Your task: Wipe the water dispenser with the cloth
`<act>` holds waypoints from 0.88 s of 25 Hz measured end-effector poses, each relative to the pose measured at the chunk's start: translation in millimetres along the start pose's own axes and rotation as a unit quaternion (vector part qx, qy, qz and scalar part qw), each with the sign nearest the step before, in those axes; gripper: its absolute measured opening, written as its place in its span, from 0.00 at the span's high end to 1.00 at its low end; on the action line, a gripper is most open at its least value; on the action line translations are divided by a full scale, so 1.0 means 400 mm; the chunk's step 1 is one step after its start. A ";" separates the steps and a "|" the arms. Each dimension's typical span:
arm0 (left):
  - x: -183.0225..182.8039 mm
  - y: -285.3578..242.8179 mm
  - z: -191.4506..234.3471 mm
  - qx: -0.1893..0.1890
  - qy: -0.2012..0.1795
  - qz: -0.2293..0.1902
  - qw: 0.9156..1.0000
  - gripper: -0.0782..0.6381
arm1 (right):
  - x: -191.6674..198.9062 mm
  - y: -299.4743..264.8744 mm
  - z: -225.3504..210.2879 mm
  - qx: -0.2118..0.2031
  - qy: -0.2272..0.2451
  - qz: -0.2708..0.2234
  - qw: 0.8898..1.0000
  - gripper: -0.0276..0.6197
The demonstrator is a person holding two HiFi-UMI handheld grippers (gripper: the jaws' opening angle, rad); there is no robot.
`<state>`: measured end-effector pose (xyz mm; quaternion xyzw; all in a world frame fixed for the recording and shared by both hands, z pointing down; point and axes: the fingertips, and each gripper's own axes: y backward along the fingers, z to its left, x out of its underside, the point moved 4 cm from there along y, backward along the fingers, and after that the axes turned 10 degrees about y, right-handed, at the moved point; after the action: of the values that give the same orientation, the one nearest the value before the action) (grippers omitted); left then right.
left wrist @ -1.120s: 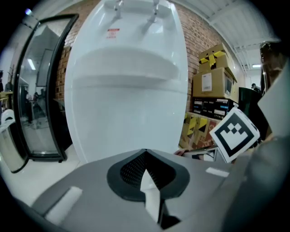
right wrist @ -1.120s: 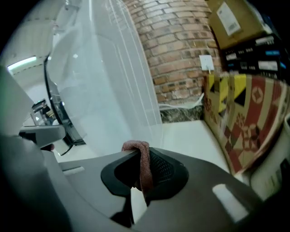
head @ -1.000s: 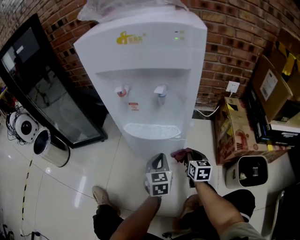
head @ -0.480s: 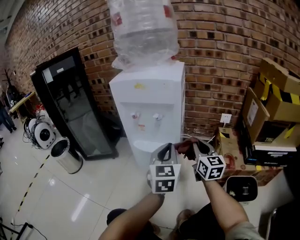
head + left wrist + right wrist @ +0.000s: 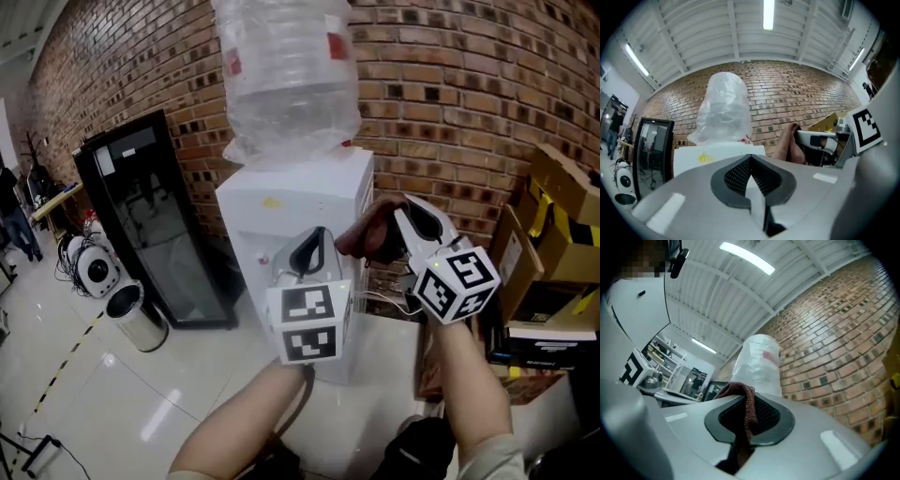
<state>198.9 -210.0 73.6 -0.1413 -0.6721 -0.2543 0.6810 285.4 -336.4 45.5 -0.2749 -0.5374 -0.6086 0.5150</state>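
The white water dispenser (image 5: 281, 211) stands against the brick wall, with a clear bottle (image 5: 286, 75) upside down on its top. In the head view my left gripper (image 5: 312, 244) is raised in front of the dispenser's upper face, shut, with nothing in it. My right gripper (image 5: 405, 217) is beside it to the right, shut on a brown cloth (image 5: 370, 234) that bunches at its tip near the dispenser's top right corner. In the right gripper view the cloth (image 5: 744, 404) hangs between the pads, with the bottle (image 5: 759, 364) beyond. The left gripper view shows the bottle (image 5: 724, 112) and the cloth (image 5: 790, 145).
A black glass-door cabinet (image 5: 155, 216) stands left of the dispenser, with a steel bin (image 5: 136, 319) and a round white appliance (image 5: 94, 267) in front of it. Cardboard boxes (image 5: 562, 216) are stacked at the right. The floor is glossy white tile.
Both grippers have risen from near the dispenser's drip tray to its top. The cloth stays in the right gripper. The head view has tilted up and now shows the bottle.
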 end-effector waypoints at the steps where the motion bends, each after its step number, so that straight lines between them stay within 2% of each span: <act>1: -0.025 -0.017 0.001 -0.008 -0.004 -0.005 1.000 0.89 | -0.031 -0.035 -0.014 -0.008 0.009 -0.007 1.000 0.89; 5: -0.090 -0.072 0.021 -0.048 -0.012 -0.017 0.999 0.89 | -0.076 -0.159 -0.055 -0.020 0.036 -0.008 0.999 0.89; 11: -0.109 -0.110 0.029 -0.080 -0.007 -0.008 0.997 0.89 | -0.012 -0.255 -0.051 -0.049 0.043 0.040 0.997 0.89; 14: -0.080 -0.108 0.029 -0.094 0.003 -0.002 0.996 0.89 | 0.033 -0.256 -0.027 -0.065 0.058 0.057 0.995 0.89; 18: -0.008 -0.096 0.020 -0.100 0.009 0.012 0.995 0.89 | 0.073 -0.221 -0.034 -0.051 0.035 0.042 0.997 0.89; 22: 0.087 -0.083 0.009 -0.102 0.019 0.032 0.994 0.89 | 0.127 -0.178 -0.021 -0.050 0.037 0.043 0.997 0.89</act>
<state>177.0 -241.3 103.2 -0.2272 -0.6248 -0.3023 0.6831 205.3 -368.9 61.8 -0.3007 -0.4745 -0.6217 0.5458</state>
